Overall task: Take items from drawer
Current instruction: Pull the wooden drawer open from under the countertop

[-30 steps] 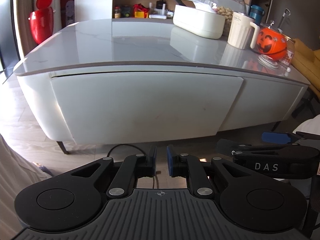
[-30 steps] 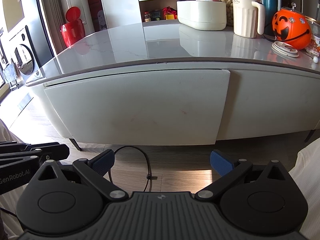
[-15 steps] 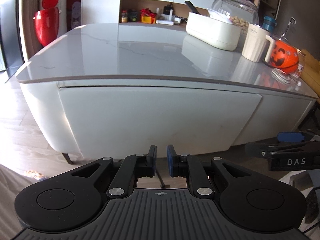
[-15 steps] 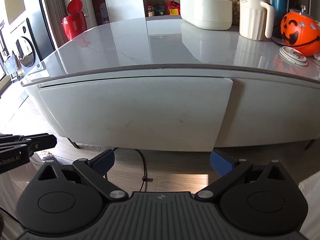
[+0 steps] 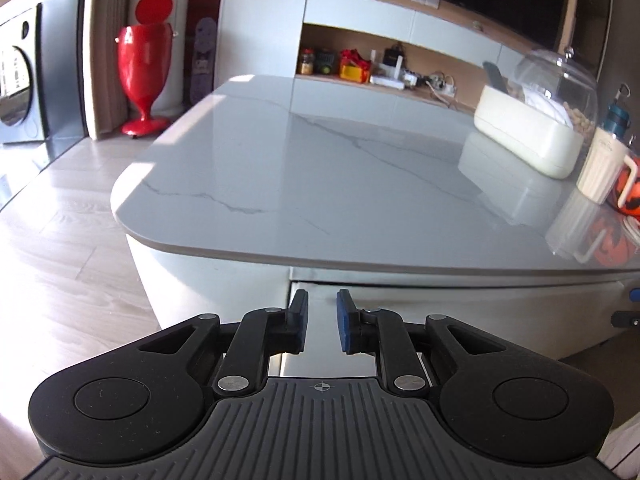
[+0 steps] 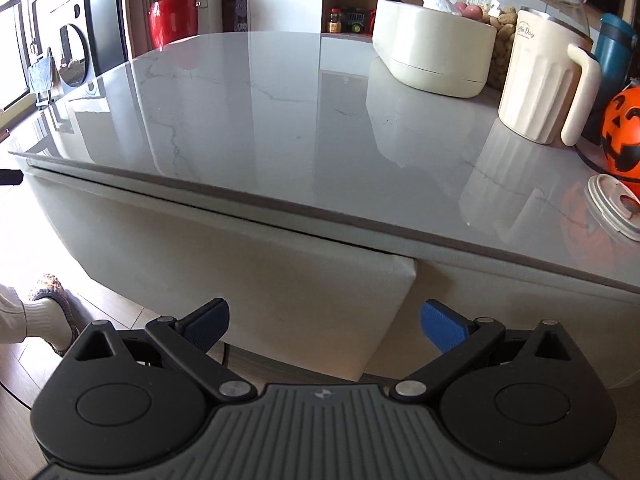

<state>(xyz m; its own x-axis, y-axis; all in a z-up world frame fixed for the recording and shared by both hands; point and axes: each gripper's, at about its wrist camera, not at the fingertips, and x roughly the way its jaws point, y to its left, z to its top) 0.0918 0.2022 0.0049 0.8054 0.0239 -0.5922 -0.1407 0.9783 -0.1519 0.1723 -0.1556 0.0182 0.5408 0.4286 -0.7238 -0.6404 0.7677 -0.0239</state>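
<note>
A wide white drawer front runs under the grey marble tabletop, with a thin dark gap along its top; its right end stands slightly proud of the panel beside it. Nothing inside the drawer shows. My right gripper is open, its blue pads spread wide just in front of the drawer's right part. My left gripper has its pads nearly together with nothing between them, close to the drawer front's upper left corner. A bit of the right gripper shows at the left wrist view's right edge.
On the tabletop's right side stand a cream box, a cream jug, an orange pumpkin bucket, a round lid and a glass dome. A red bin stands on the floor behind. A person's slippered foot is at the lower left.
Both grippers have risen and come closer to the table, so the drawer front now fills the lower view. The left one shifted toward the drawer's left end. Neither changed its opening.
</note>
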